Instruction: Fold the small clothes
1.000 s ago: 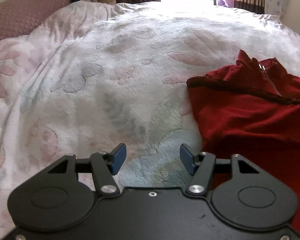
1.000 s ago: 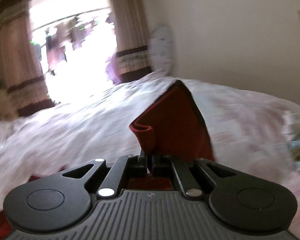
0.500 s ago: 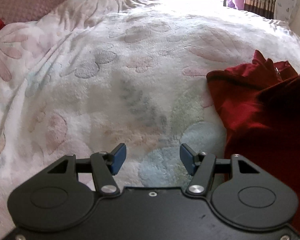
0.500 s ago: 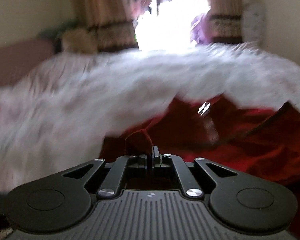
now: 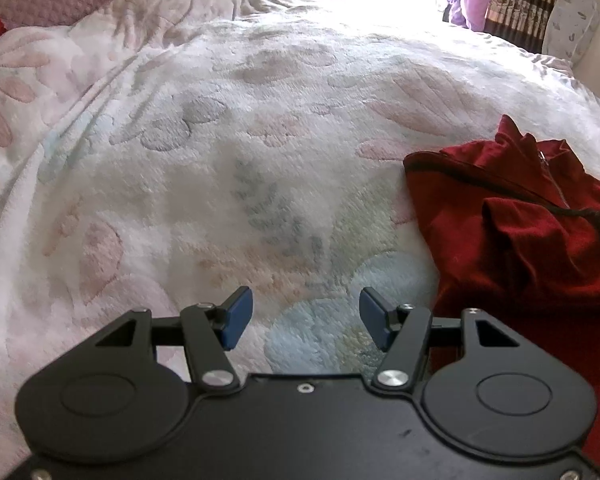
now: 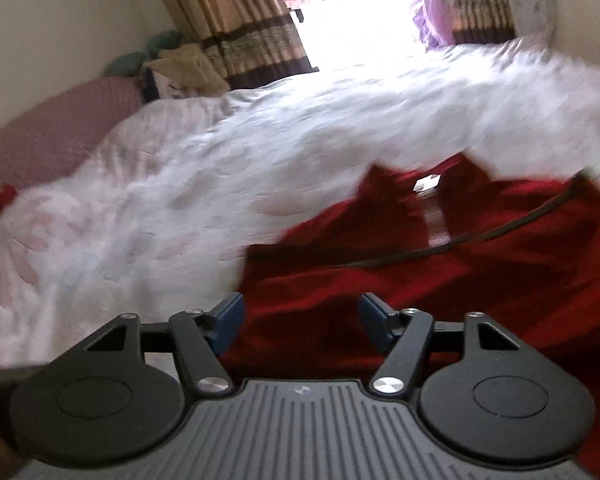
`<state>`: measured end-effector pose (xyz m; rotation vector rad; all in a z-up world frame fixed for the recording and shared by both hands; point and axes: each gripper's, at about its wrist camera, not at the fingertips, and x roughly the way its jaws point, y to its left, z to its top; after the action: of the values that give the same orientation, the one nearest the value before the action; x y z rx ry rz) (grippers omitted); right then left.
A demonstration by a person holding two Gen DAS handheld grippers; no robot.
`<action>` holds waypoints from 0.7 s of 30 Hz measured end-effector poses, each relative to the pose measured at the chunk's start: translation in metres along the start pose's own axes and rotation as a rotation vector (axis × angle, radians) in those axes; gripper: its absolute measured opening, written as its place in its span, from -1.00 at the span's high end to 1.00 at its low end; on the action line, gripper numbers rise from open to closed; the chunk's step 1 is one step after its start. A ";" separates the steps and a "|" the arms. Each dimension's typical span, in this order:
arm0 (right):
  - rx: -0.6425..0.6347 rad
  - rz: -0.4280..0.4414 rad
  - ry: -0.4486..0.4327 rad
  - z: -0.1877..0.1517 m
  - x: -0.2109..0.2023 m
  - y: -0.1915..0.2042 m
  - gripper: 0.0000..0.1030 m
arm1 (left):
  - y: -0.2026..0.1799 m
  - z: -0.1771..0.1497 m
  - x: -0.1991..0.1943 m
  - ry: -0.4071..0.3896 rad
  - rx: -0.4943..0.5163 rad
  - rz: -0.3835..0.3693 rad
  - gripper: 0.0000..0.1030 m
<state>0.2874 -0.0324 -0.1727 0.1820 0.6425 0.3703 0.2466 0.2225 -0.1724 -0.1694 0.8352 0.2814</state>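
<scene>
A red zip-neck top lies on the right side of a floral fleece blanket spread over the bed, its collar and zipper toward the far end. In the left wrist view one flap of red cloth rests turned over the body just right of the zipper line, so one fold looks to be laid in already, though the cloth there is rumpled rather than flat. The rest of the garment appears unfolded: its left edge lies spread on the blanket, and the near part runs out of view.

The left gripper hovers over bare blanket just left of the top, its blue-padded fingers wide apart and holding nothing. The right gripper sits low over the near left part of the top, fingers likewise spread with red cloth between them but not pinched.

Judging by this, the task is early to midway: the left side, and probably a crosswise fold, remain.
</scene>
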 end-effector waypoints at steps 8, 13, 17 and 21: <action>-0.210 -0.365 0.031 -0.023 -0.044 -0.086 -0.62 | -0.010 -0.008 0.007 0.010 0.016 -0.036 -0.18; -0.120 -0.354 0.123 -0.045 -0.039 -0.129 -0.65 | -0.026 -0.013 -0.001 -0.029 0.053 -0.081 -0.18; -0.029 -0.317 0.165 -0.069 -0.023 -0.159 -0.69 | -0.051 -0.014 -0.003 -0.048 0.133 -0.013 -0.18; -0.027 -0.299 0.159 -0.070 -0.028 -0.158 -0.70 | -0.074 -0.012 -0.004 -0.030 0.137 -0.046 -0.18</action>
<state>0.2676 -0.1846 -0.2564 0.0293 0.8086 0.1056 0.2586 0.1486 -0.1743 -0.0563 0.8167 0.1820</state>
